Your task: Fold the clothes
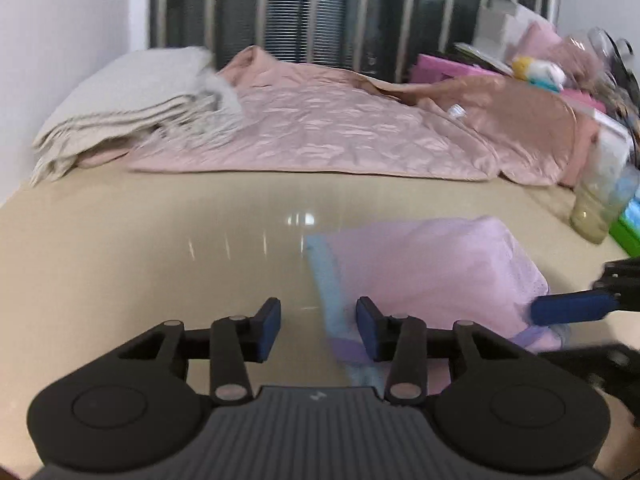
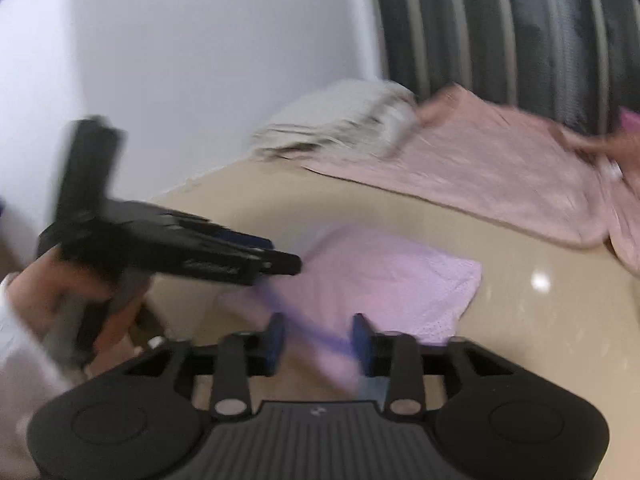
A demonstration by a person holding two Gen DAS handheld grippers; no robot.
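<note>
A folded light pink garment (image 1: 432,276) with a blue and purple edge (image 1: 326,292) lies on the beige surface (image 1: 160,248). My left gripper (image 1: 318,326) is open, low over the garment's near left edge, with the blue band between its pads. My right gripper (image 2: 318,342) is open too, over the near edge of the same garment (image 2: 376,276), a purple strip between its pads. One of its blue pads (image 1: 572,308) shows at the garment's right side in the left wrist view. The left gripper also shows in the right wrist view (image 2: 256,258), hand-held. Both views are blurred.
A pink quilt (image 1: 320,124) and a folded grey blanket (image 1: 132,96) lie at the back against a dark slatted headboard (image 1: 320,8). A plastic bottle (image 1: 600,200), a green box (image 1: 628,228) and cluttered pink items (image 1: 532,64) stand at the right.
</note>
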